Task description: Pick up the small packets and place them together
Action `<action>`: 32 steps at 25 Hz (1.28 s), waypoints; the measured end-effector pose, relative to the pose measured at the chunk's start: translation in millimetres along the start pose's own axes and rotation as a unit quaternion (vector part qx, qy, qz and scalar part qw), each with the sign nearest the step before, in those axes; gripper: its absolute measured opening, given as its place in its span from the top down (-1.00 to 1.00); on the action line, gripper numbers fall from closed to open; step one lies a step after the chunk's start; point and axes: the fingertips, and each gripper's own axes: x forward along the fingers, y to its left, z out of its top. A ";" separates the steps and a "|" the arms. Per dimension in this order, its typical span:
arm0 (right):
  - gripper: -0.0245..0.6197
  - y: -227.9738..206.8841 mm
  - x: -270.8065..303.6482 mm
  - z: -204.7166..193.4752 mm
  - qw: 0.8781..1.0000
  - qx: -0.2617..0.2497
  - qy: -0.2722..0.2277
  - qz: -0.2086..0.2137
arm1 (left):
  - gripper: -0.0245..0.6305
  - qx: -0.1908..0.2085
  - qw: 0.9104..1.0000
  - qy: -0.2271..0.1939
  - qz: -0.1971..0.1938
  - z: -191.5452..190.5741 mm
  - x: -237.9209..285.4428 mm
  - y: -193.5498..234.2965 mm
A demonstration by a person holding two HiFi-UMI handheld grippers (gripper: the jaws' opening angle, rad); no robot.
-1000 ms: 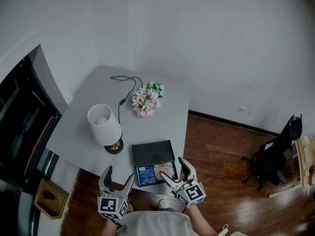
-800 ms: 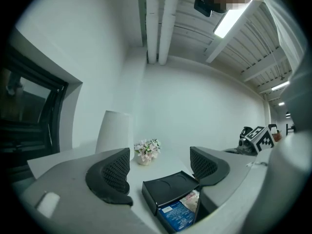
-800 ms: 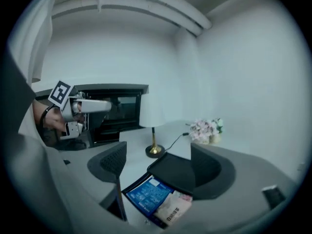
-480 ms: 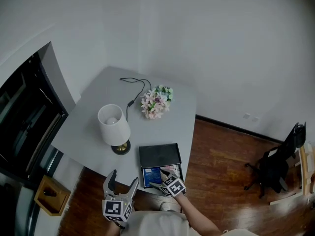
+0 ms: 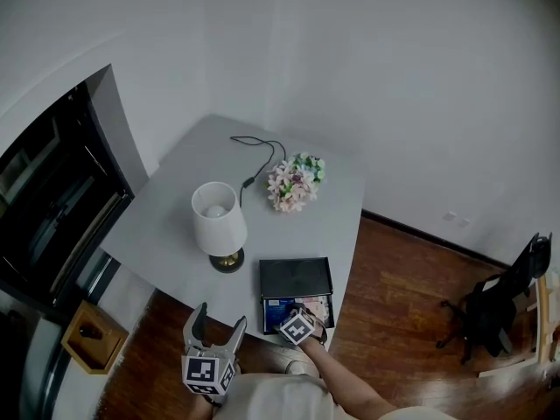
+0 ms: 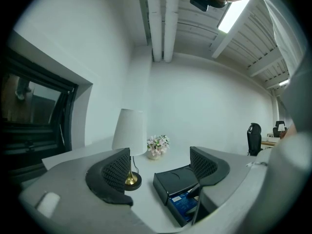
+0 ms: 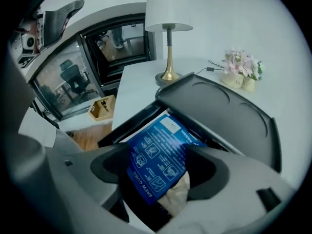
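Task is judged barely started: blue packet (image 7: 157, 152), lying in the black box (image 5: 296, 278) at lower centre, is being closed on by right hand-held gripper (image 7: 158, 168); left hand-held gripper (image 6: 161, 167) is held half-open, empty.

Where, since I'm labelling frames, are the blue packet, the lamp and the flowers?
blue packet (image 7: 158, 152): right gripper view, its printed face.
lamp (image 5: 219, 226): head view, its white shade.
flowers (image 5: 295, 184): head view, middle of bunch.
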 end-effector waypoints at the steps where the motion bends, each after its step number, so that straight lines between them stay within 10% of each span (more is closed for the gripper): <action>1: -0.18 -1.1 0.4 -0.7 1.000 -0.004 0.003 -0.005 | -0.27 0.000 1.000 0.001 0.002 -0.7 -0.4 1.3; 17: 0.61 -4.7 -8.5 -3.2 0.998 -0.054 -0.003 -0.024 | -0.27 -0.003 1.000 0.006 -0.006 -5.5 3.2 -4.7; 32: 0.79 -16.8 -86.1 42.1 0.990 -0.050 -0.129 -0.042 | -0.26 -0.015 1.000 0.002 0.020 -7.7 -2.3 8.5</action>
